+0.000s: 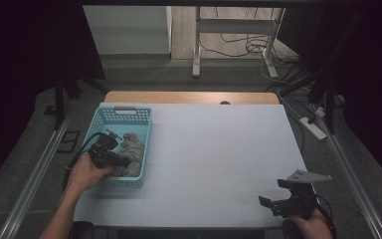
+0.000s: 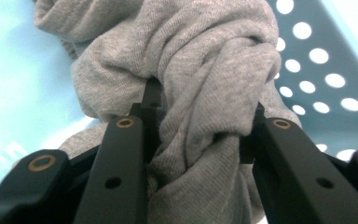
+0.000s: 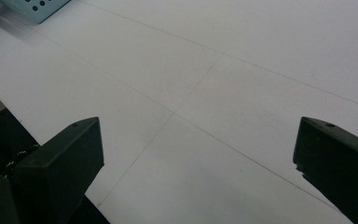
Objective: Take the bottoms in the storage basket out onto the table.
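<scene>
in the high view the left gripper (image 1: pixel 122 158) reaches into a light blue basket (image 1: pixel 110 115) at the left side of the table (image 1: pixel 219 159), where a grey cloth (image 1: pixel 132 149) lies bunched on the basket floor. from up there the grip itself is too small to read. the left gripper view settles it: the two black jaws are closed in on a thick twisted fold of the cloth (image 2: pixel 205 93), the knit fabric bulging up between them and spilling over their inner edges, with the basket's pale floor to one side and its wall (image 2: pixel 326 70) with round holes to the other.

the right gripper (image 1: pixel 277 198) sits low near the table's front right corner in the high view, held in a hand at the bottom edge, well apart from the basket. the right gripper view shows its jaws standing wide apart with nothing between them, above bare white tabletop crossed by faint lines, and a corner of the basket (image 3: pixel 32 9) far off.

the table has a white top with a wooden strip along its far edge. beyond it lie a grey floor, metal legs of a frame (image 1: pixel 196 50), loose cables (image 1: pixel 238 47) and a power strip (image 1: pixel 312 127); the room's sides are dark.
</scene>
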